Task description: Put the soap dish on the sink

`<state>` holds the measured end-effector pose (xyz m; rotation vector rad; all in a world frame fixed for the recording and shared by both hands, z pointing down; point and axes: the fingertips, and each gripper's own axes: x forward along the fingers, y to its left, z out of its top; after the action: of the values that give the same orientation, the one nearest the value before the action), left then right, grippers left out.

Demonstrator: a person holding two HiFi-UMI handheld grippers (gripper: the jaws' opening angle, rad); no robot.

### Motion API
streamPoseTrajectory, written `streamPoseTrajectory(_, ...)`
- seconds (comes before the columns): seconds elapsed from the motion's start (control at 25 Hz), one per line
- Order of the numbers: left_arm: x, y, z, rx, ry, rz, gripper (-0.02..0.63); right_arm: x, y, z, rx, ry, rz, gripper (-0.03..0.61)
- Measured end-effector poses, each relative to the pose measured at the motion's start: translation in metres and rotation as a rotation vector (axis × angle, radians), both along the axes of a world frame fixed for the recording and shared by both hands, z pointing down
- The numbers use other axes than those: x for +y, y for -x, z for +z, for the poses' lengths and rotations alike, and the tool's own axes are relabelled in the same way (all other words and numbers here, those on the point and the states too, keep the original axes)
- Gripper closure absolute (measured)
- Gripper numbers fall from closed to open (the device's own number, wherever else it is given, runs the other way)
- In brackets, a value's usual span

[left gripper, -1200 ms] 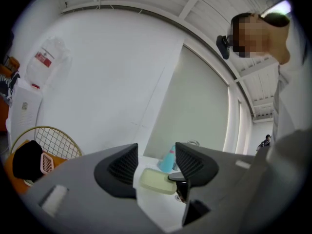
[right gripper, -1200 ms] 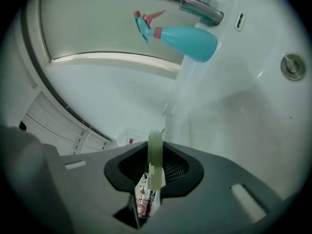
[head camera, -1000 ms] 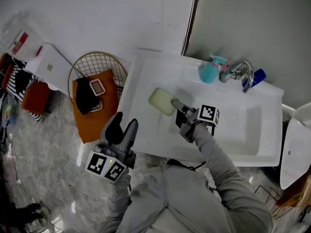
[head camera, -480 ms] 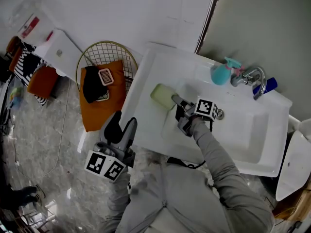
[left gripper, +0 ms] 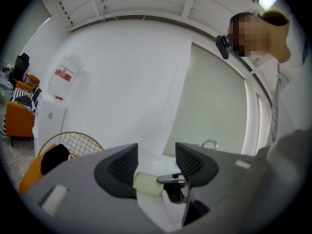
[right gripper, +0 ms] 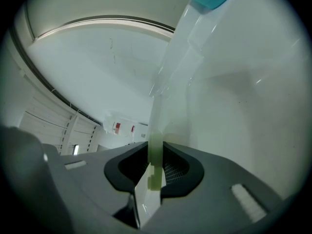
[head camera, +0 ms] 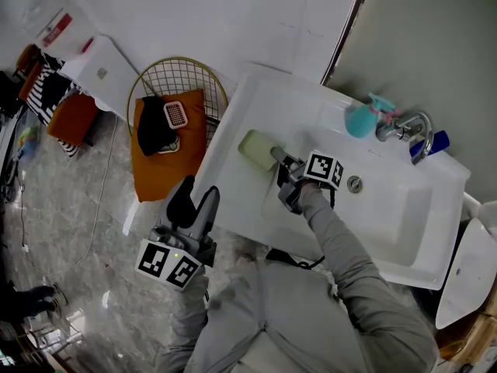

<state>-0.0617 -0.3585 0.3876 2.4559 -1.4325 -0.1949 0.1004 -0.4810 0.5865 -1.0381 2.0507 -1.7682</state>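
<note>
While the right claw (head camera: 279, 164) stays shut on the pale green soap dish (head camera: 255, 147), it has lowered it toward the sink's (head camera: 411, 231) 9 o'clock ledge, nearly placed; left claw (head camera: 194, 200) open, empty.

Left tool (left gripper: 156, 156) jaws apart, soap dish (left gripper: 147, 183) beyond, wire basket (left gripper: 74, 141) left

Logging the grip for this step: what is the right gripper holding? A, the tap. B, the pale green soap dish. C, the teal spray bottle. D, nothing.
B: the right gripper has its jaws closed on the thin edge of the pale green soap dish, at the left side of the sink.
</note>
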Motion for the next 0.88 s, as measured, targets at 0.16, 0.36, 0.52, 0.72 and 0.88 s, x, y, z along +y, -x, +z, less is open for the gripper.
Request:
streamPoseTrajectory(0.16,0.002,0.003,0.001,0.001,0.0,-0.011,0.353,-0.002,-0.001,0.003,0.076,-0.019,-0.006,0.511)
streamPoseTrajectory(0.36,0.003,0.006,0.001,0.001,0.001,-0.02,0.353,-0.002,-0.001,0.007,0.187,-0.058,-0.036,0.509)
streamPoseTrajectory(0.52,0.003,0.008,0.001,0.002,0.001,-0.025,0.353,-0.002,0.002,0.009,0.28,-0.094,-0.07,0.487)
streamPoseTrajectory(0.72,0.002,0.009,0.001,0.005,0.0,-0.026,0.353,-0.003,0.007,0.01,0.427,-0.153,-0.122,0.433)
streamPoseTrajectory(0.88,0.001,0.012,0.001,0.005,0.0,-0.027,0.353,-0.005,0.006,0.01,0.522,-0.187,-0.136,0.414)
